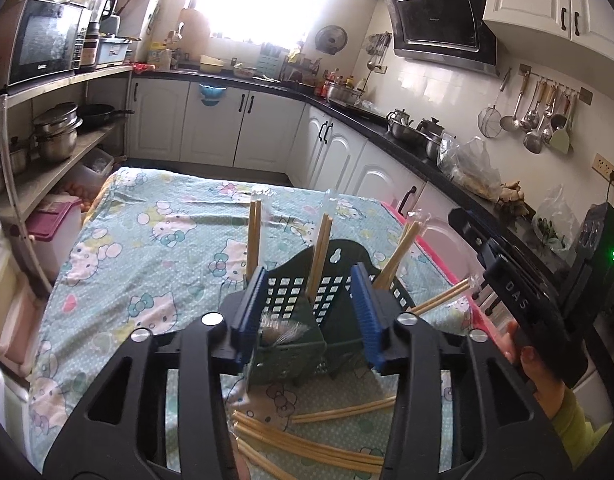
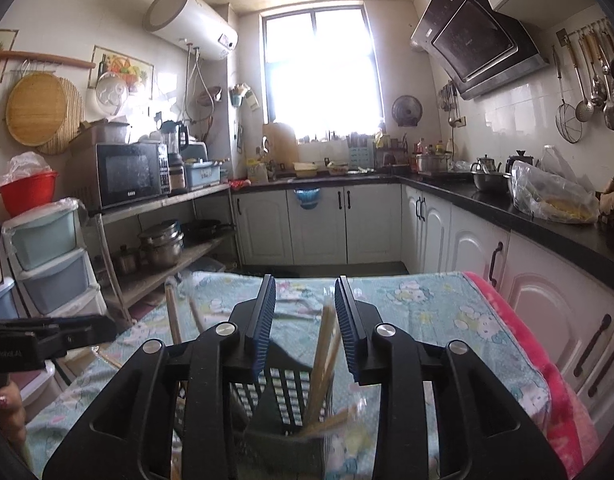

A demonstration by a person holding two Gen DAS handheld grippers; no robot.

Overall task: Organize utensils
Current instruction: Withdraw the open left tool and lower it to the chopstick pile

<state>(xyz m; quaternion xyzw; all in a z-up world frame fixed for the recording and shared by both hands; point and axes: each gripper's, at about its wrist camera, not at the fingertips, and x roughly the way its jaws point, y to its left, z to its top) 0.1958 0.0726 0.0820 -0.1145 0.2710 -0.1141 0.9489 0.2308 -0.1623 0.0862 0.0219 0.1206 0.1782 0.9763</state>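
Loose wrapped chopsticks (image 1: 307, 446) lie flat on the surface, long axes crosswise, just below the left gripper (image 1: 307, 312), whose jaws are spread and empty. The dark green holder (image 1: 303, 300) (already holding several upright pairs) stands just ahead. The right gripper (image 2: 305, 324), jaws spread around nothing, hovers over it.

The left claw (image 1: 307, 312) hangs with its jaws apart above a dark green utensil holder (image 1: 303, 320) with wrapped chopsticks (image 1: 321, 252) upright; loose chopsticks (image 1: 319, 440) lie on the desk (image 1: 147, 240).

both wrist cameras look down their fingers toward the window, close over the shared chopstick holder (image 1: 307, 308) (image 2: 285, 408).
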